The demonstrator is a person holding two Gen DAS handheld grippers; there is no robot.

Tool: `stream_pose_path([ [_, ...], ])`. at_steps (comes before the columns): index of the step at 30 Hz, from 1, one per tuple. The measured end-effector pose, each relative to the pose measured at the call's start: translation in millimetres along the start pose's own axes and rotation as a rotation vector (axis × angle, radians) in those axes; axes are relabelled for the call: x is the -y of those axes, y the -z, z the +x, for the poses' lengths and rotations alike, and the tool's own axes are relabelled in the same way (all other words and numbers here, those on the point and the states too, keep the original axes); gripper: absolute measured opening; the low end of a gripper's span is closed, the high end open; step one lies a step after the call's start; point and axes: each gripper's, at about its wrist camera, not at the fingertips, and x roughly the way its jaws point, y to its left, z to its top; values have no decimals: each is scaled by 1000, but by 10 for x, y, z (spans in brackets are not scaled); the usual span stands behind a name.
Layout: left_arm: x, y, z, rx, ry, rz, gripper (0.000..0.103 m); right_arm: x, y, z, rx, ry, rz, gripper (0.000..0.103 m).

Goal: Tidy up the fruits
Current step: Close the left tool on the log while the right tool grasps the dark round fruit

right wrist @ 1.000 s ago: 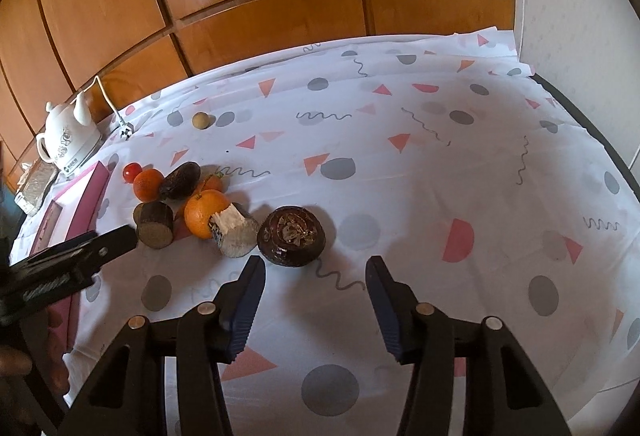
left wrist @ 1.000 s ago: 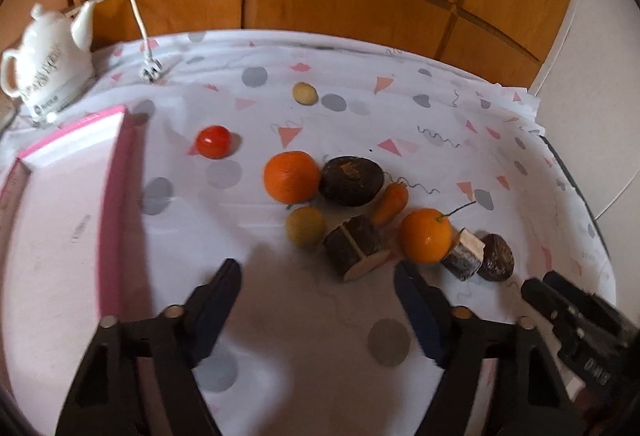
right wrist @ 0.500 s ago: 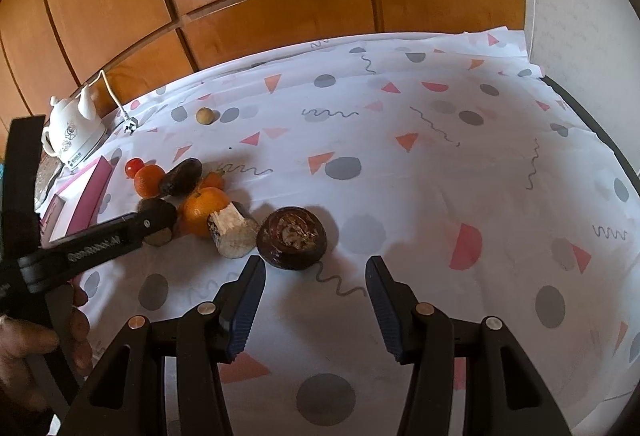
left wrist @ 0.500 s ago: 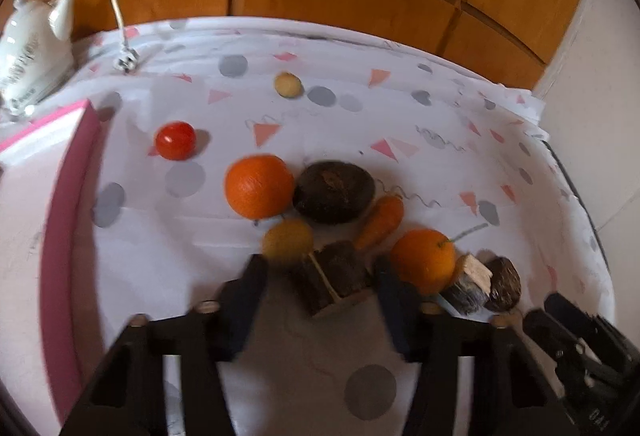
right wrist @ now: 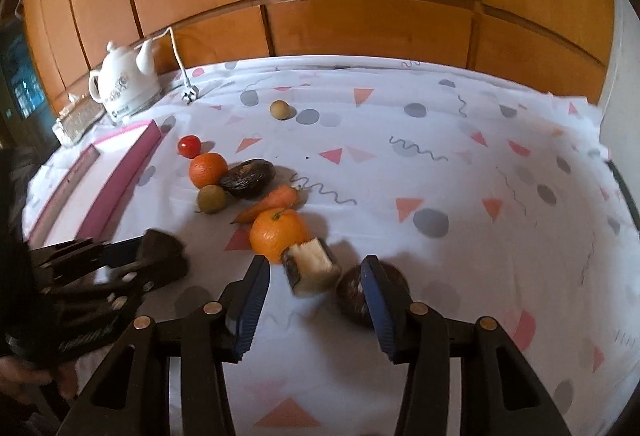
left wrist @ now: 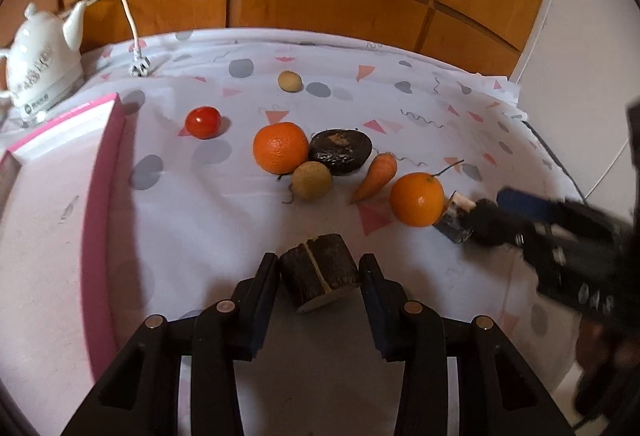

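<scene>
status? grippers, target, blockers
Left gripper just closed on log chunk. Right gripper open, closing around cut piece. Orange touching that piece.

two oranges (left wrist: 281, 147), one tomato (left wrist: 203, 121), one carrot (left wrist: 376, 176), one teapot (left wrist: 34, 73).

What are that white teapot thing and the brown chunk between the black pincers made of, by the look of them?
The teapot looks like glazed ceramic: white, glossy, with faint printed decoration, though coated plastic is possible. The brown chunk in the left gripper looks like cut wood: rough dark bark around the side, pale smooth cut face and a straight slit. It might be an imitation.
</scene>
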Motion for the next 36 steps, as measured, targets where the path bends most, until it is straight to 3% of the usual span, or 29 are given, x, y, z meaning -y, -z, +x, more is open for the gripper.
stream_pose_path([
  [14, 38, 20, 68, 22, -15, 11, 42, 163, 125, -106, -28, 55, -39, 53],
  [22, 62, 28, 81, 23, -31, 32, 41, 294, 161, 165, -95, 62, -26, 53],
  [26, 55, 19, 72, 19, -28, 30, 41, 289, 158, 231, -94, 58, -15, 46],
  [36, -19, -31, -230, 63, -43, 10, 41, 271, 185, 218, -85, 106, 28, 46],
])
